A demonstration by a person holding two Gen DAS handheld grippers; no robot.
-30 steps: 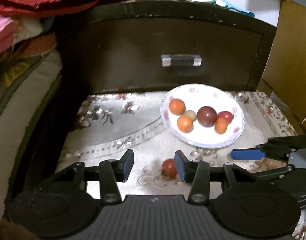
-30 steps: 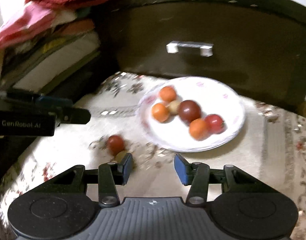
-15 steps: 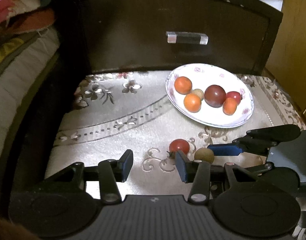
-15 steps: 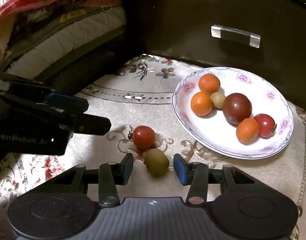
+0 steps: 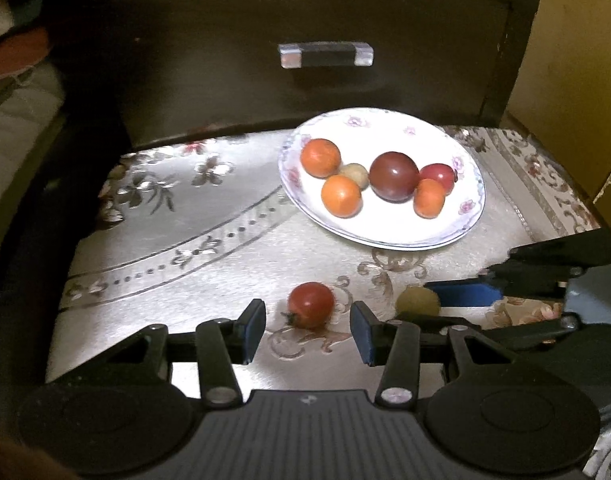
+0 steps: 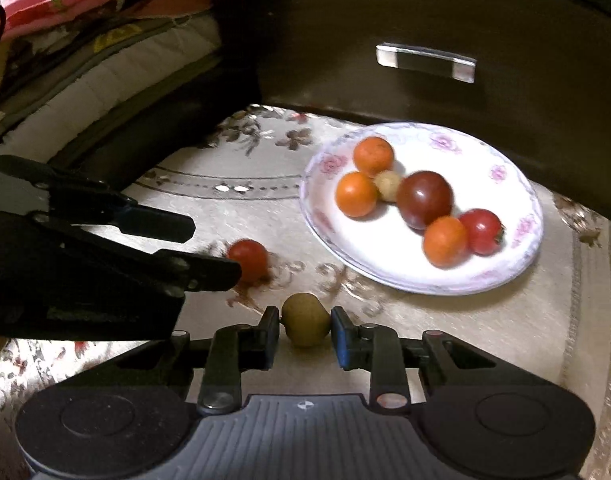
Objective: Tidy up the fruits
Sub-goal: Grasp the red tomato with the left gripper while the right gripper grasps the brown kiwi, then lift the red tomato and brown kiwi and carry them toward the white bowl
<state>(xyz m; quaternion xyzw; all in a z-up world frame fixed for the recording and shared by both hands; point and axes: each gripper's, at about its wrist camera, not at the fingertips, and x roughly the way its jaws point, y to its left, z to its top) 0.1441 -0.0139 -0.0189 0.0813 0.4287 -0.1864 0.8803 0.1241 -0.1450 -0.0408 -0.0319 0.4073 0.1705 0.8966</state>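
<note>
The right gripper (image 6: 304, 330) has its blue-padded fingers (image 6: 270, 330) closed against the two sides of a small round olive-brown fruit (image 6: 305, 318), which sits low on the patterned beige cloth (image 6: 445, 340). Whether the fruit rests on the cloth or is lifted clear of it cannot be determined.

The left gripper (image 5: 307, 326) has its fingers spread wide apart and holds nothing. A small round red tomato (image 5: 310, 304) lies on the cloth between its fingertips, slightly ahead of them, with a visible gap on each side. In the left wrist view, the right gripper (image 5: 437, 300) enters just to the right of the left gripper's right finger, with the olive-brown fruit (image 5: 417, 300) at its blue pad.

Ahead and to the right of both grippers stands a white oval plate with pink floral print (image 6: 517, 264). It holds six fruits: three orange round fruits, one large dark maroon round fruit (image 6: 424, 199), one red tomato with a stem (image 6: 481, 231), and one small pale tan fruit (image 6: 387, 186). These lie clustered and touching near the plate centre.

Beyond the plate rises a dark wooden drawer front (image 5: 233, 72) with a clear rectangular handle (image 5: 325, 54). Folded bedding (image 6: 85, 60) is stacked to the far left of the right gripper.
</note>
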